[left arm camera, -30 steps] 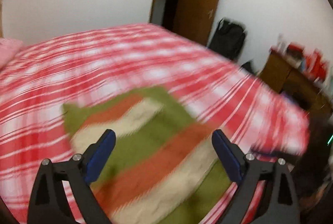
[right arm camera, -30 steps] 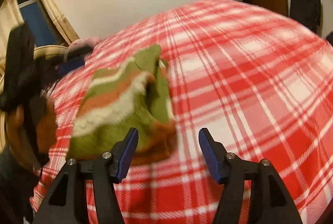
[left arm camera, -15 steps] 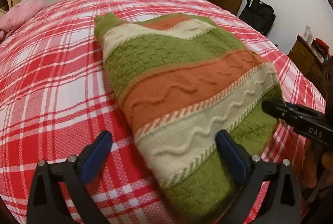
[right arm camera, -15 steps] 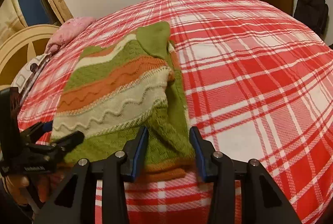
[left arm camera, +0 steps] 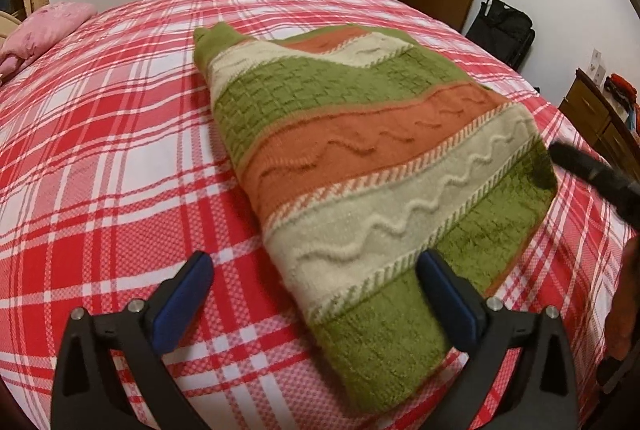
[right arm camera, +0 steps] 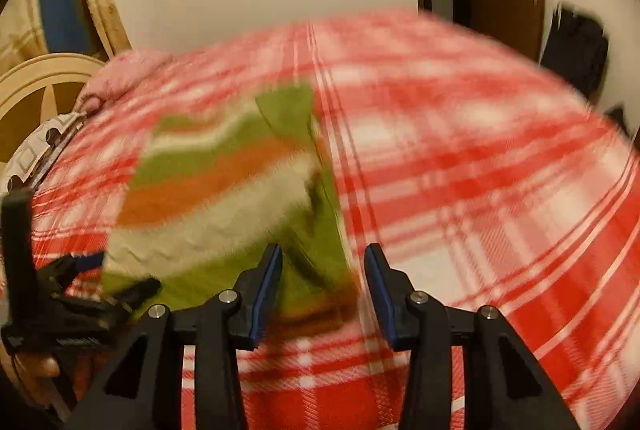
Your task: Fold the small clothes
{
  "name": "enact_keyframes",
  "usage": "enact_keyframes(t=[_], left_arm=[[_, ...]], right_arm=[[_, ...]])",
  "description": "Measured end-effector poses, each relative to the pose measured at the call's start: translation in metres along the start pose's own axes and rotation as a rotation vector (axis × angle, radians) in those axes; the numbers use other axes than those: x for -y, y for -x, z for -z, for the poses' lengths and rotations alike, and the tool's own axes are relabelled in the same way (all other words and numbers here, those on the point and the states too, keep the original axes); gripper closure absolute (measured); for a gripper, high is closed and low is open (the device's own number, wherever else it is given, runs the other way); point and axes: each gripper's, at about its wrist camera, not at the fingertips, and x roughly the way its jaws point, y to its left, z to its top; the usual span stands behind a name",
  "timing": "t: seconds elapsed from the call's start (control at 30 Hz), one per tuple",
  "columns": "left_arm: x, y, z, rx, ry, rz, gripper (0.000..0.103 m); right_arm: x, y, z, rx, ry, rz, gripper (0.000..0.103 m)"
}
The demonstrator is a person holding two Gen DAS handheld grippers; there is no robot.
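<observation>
I am holding my left hand-held gripper (left arm camera: pixel 312 298) wide apart over the near hem of the folded sweater (left arm camera: pixel 372 166) on the bed (left arm camera: pixel 100 134); its long axis is running away from me. My right hand-held gripper (right arm camera: pixel 323 286), half apart and gripping nothing, is hovering at the sweater's right hem corner.

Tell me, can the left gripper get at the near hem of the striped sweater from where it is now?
Probably yes: the left gripper stands wide open over the sweater, its near green hem between the fingers, nothing covering it.
</observation>
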Motion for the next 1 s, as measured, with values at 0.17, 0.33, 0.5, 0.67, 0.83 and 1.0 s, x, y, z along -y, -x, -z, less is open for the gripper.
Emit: enact_keyframes(t=[0.17, 0.33, 0.5, 0.67, 0.83, 1.0], left_arm=[[-0.002, 0.002, 0.004, 0.002, 0.007, 0.001, 0.000], [-0.004, 0.006, 0.009, 0.001, 0.016, 0.009, 0.000], [-0.003, 0.013, 0.015, 0.006, 0.013, 0.002, 0.000], [-0.012, 0.029, 0.016, 0.084, 0.061, -0.006, 0.000], [-0.016, 0.027, 0.004, 0.080, 0.059, -0.063, 0.000], [-0.019, 0.017, 0.003, 0.051, 0.058, -0.052, 0.000]], right_arm=[[-0.040, -0.006, -0.010, 0.015, 0.123, -0.083, 0.058], [-0.048, -0.045, 0.004, -0.145, 0.143, -0.083, 0.058], [-0.039, -0.048, 0.018, -0.148, 0.170, -0.091, 0.058], [-0.033, -0.029, -0.019, -0.061, 0.159, -0.186, 0.058], [-0.035, -0.090, -0.055, -0.201, 0.136, -0.172, 0.058], [-0.021, -0.113, -0.050, -0.228, 0.090, -0.207, 0.057]])
